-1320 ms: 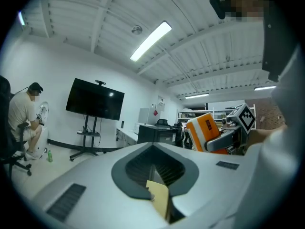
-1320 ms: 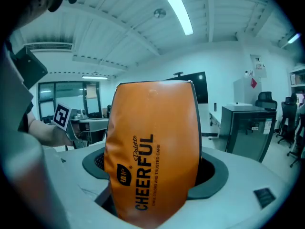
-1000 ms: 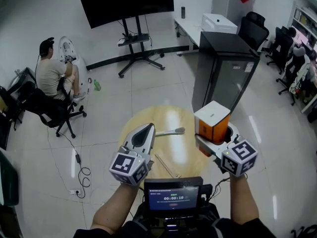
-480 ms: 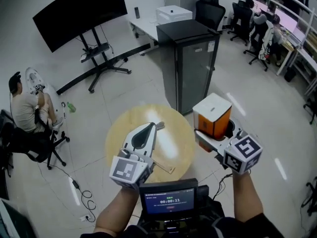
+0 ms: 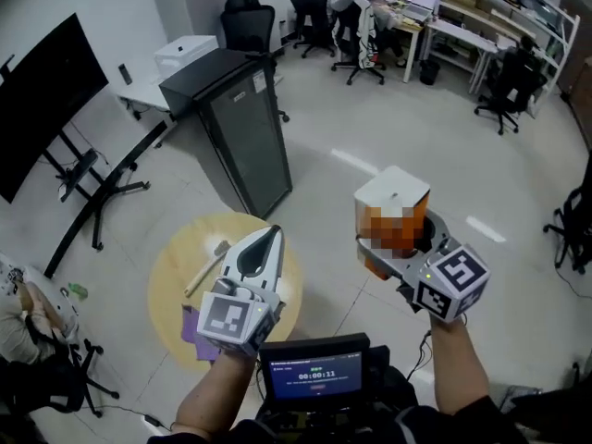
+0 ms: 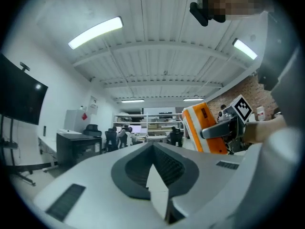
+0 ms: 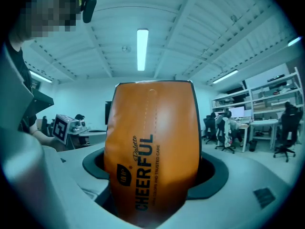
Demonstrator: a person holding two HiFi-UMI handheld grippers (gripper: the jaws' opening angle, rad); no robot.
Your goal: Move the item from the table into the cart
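An orange pack with a white top (image 5: 393,206) is held up in the air, with my right gripper (image 5: 401,250) shut on its lower part. In the right gripper view the pack (image 7: 152,147) fills the space between the jaws, and dark print runs along its side. My left gripper (image 5: 265,239) hovers over the right edge of the round wooden table (image 5: 171,252). Its jaws are shut with nothing between them, as the left gripper view (image 6: 155,173) also shows. No cart is in view.
A wooden-handled tool (image 5: 205,266) and a purple thing (image 5: 191,326) lie on the table. A tall black cabinet (image 5: 231,118) stands behind the table. Desks, office chairs and seated people (image 5: 365,7) fill the far side. A small screen (image 5: 319,373) sits below me.
The view has swung to the right, so the table and black cabinet now lie further left. Both grippers keep their places in front of me, and the pack stays held.
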